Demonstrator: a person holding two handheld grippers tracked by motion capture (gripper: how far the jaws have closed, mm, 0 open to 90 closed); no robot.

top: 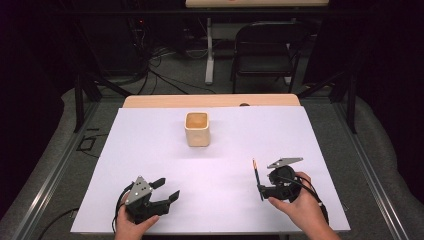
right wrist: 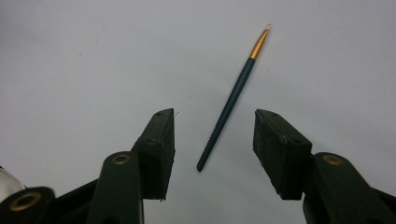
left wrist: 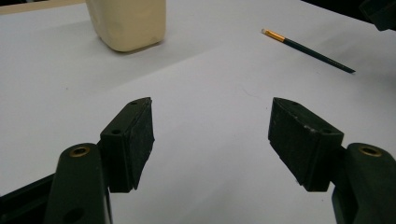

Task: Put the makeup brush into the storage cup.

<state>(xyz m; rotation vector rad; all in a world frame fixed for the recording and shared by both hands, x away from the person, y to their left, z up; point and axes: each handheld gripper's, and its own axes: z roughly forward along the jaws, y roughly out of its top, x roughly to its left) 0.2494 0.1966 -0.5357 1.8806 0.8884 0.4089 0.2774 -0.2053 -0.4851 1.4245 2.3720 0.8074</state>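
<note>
1. High view: the right gripper (top: 260, 191) is hovering over the near right part of the white table sheet (top: 150, 150), its jaws spread around the near end of a thin dark paintbrush (top: 256, 172) that is lying flat with its gold-banded tip pointing away from the person. The left gripper (top: 167, 190) is resting near the left edge, jaws spread and empty. A cream, square-sided cup (top: 197, 131) with rounded corners is standing upright well beyond both, in the middle of the sheet.

2. Left gripper view: the black jaws are standing wide apart over bare sheet, holding nothing. The cup (left wrist: 128, 21) is looking matte and slightly dimpled; the paintbrush (left wrist: 308, 50) is lying well off to the right.

3. Right gripper view: the blocky, rubber-like pads (right wrist: 161, 149) are sitting either side of the handle's near end without touching it. The paintbrush (right wrist: 231, 100) is slender and round, with a smooth teal handle, a shiny gold ferrule and a pale tip, and is lying aslant between the jaws.

4. Risks, as I judge them: the handle is thin and lying flat, so the pads may be closing above it and missing; gripping so near the end could let it pivot and droop; being round and smooth, it could roll away.
</note>
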